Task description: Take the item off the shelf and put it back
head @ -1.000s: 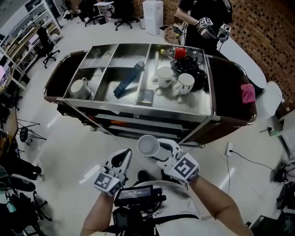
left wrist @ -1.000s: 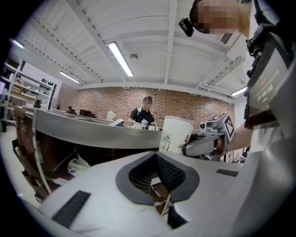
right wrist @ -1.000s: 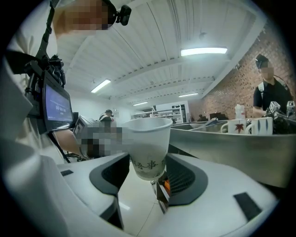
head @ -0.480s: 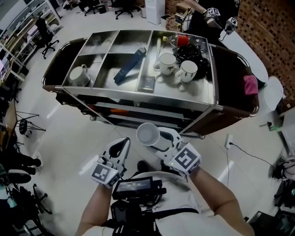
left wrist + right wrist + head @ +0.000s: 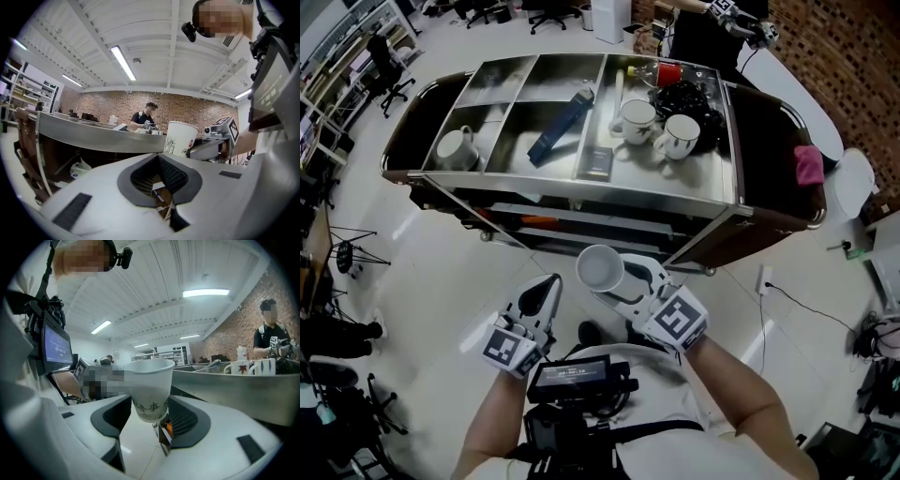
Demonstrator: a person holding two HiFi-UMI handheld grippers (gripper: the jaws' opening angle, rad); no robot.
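Short of the near edge of the steel-topped cart (image 5: 564,184), the right gripper (image 5: 619,284) held a white paper cup (image 5: 600,270) upright, mouth facing up. Seen from the right gripper view, both pads pressed against the lower wall of the cup, one on each side, with dark printed characters showing on the cup between them. The cup was clear of the cart and over the pale floor (image 5: 441,281).

The left gripper (image 5: 547,291) was just beside the right one, at its left, and carried nothing. The left gripper view showed its jaws brought together with nothing between them.

On the cart top, a white mug (image 5: 455,148) stood in the left compartment. A blue box (image 5: 560,125) lay at an angle in the middle compartment. Two white mugs (image 5: 636,120) stood side by side in the right compartment, near a black bundle (image 5: 684,98) and a red-capped bottle (image 5: 661,73). A pink cloth (image 5: 809,164) lay on the cart's dark right end.
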